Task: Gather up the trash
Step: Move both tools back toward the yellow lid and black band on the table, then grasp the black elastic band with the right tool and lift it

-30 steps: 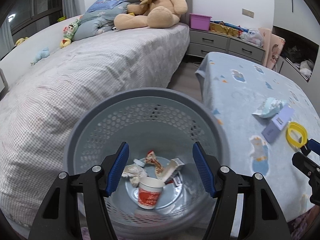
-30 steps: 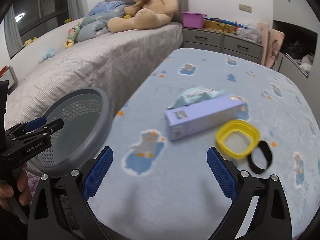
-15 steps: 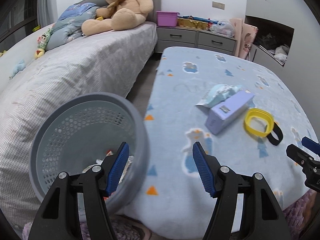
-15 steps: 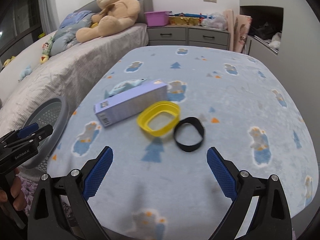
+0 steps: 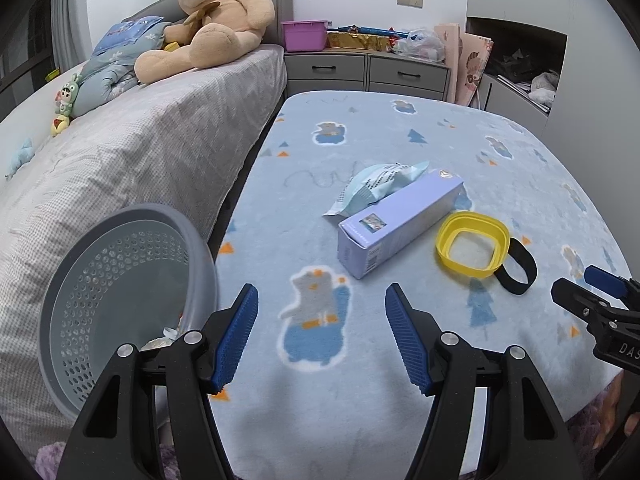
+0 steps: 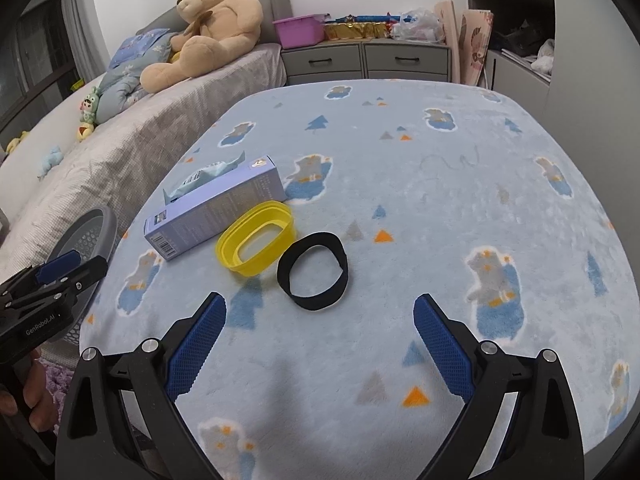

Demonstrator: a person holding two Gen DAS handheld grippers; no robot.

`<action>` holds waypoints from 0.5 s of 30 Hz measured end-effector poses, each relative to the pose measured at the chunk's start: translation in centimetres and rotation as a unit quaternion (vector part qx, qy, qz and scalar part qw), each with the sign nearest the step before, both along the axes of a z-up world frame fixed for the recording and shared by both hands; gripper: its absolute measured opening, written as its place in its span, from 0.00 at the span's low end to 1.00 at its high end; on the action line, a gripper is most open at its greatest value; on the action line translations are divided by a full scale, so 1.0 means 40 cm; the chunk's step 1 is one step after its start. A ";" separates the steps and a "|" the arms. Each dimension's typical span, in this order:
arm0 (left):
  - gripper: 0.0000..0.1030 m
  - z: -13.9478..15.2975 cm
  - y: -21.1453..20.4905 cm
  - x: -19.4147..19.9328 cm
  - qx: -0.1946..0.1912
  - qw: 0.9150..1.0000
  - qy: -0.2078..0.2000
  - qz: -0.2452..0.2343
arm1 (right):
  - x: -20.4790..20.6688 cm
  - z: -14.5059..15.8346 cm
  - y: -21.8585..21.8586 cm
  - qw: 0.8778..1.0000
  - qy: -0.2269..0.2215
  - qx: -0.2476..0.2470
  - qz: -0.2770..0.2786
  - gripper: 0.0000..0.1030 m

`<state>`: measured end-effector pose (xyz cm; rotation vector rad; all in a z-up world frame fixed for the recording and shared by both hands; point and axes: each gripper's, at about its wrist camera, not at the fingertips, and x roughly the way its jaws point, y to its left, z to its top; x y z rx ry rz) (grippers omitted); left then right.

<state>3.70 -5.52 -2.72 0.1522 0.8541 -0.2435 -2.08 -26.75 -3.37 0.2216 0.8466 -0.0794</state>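
Observation:
A lilac carton [image 5: 398, 225] [image 6: 216, 212] lies on the blue blanket, with a pale blue wrapper [image 5: 378, 186] [image 6: 202, 178] behind it, a yellow plastic ring [image 5: 472, 244] [image 6: 256, 242] and a black band [image 5: 518, 268] [image 6: 314, 270] beside it. The grey perforated bin [image 5: 120, 300] [image 6: 90, 234] stands off the blanket's left edge with scraps inside. My left gripper [image 5: 322, 336] is open and empty, short of the carton. My right gripper [image 6: 320, 344] is open and empty, just short of the black band.
A grey-covered bed [image 5: 140, 152] with a teddy bear [image 5: 212, 20] and small toys runs along the left. Grey drawers [image 5: 368, 70] with a purple box [image 5: 306, 34] stand at the back. A narrow gap separates bed and blanket.
My left gripper has swung right, from over the bin to over the blanket. My right gripper has moved right, from facing the carton to facing the black band. Both stay open.

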 end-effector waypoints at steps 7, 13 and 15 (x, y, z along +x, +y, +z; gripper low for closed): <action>0.62 -0.014 -0.030 0.014 0.006 1.000 0.006 0.008 | 0.053 -0.035 -0.011 0.999 0.015 -0.002 0.029 0.90; 0.62 -0.039 -0.050 0.033 0.005 1.000 0.018 0.010 | 0.096 -0.075 -0.025 0.999 0.034 -0.002 0.036 0.90; 0.62 -0.047 -0.055 0.041 0.006 1.000 0.022 0.010 | 0.105 -0.082 -0.023 0.999 0.037 -0.006 0.038 0.90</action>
